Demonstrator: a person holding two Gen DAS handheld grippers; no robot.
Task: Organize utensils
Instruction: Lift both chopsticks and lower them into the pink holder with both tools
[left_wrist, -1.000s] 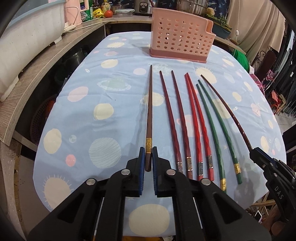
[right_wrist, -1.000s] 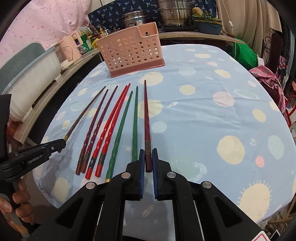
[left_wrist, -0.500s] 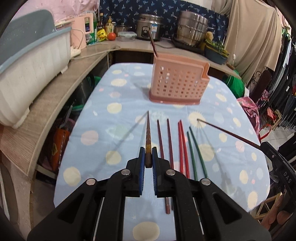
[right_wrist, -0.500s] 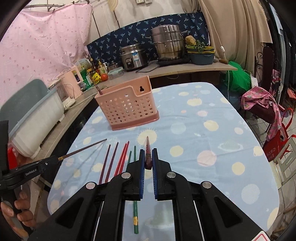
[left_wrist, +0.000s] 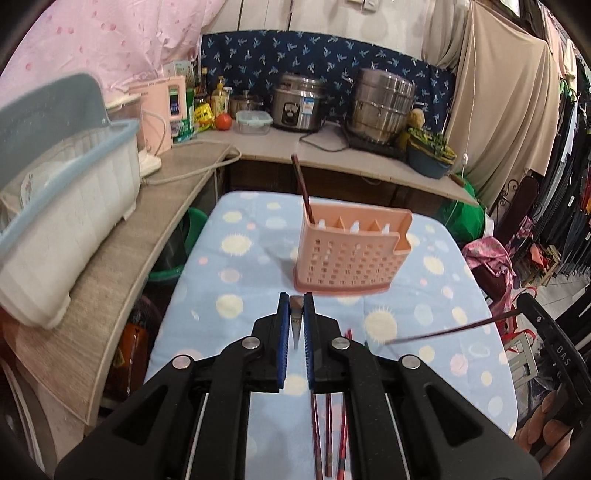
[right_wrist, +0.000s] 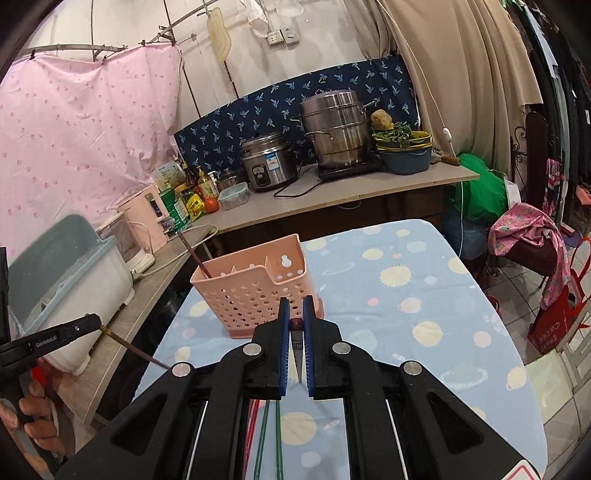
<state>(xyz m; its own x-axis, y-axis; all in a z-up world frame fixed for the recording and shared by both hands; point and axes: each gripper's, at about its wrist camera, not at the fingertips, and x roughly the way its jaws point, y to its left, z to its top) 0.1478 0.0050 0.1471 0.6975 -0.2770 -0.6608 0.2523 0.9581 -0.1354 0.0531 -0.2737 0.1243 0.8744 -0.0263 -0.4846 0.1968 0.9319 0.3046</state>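
Note:
My left gripper (left_wrist: 294, 306) is shut on a brown chopstick (left_wrist: 296, 325), seen end-on between the blue pads and lifted off the table. In the same way my right gripper (right_wrist: 294, 306) is shut on a dark red chopstick (right_wrist: 296, 328). A pink perforated utensil basket (left_wrist: 351, 254) stands ahead of both on the spotted blue tablecloth (left_wrist: 229, 273), with one chopstick (left_wrist: 303, 188) leaning in its left compartment. Several red and green chopsticks (right_wrist: 266, 443) lie on the cloth under the grippers. Each view shows the other gripper at its edge, the right gripper (left_wrist: 535, 314) and the left gripper (right_wrist: 92, 321).
A white dish bin (left_wrist: 55, 221) with a blue rim sits on the wooden counter (left_wrist: 122, 254) left of the table. A rice cooker (left_wrist: 299, 107) and steel pot (left_wrist: 384, 107) stand on the back counter. Bags and clothes (right_wrist: 528, 236) crowd the floor to the right.
Both grippers have risen from the table, each carrying its chopstick up out of the row. The views now look over the basket rather than down on the cloth.

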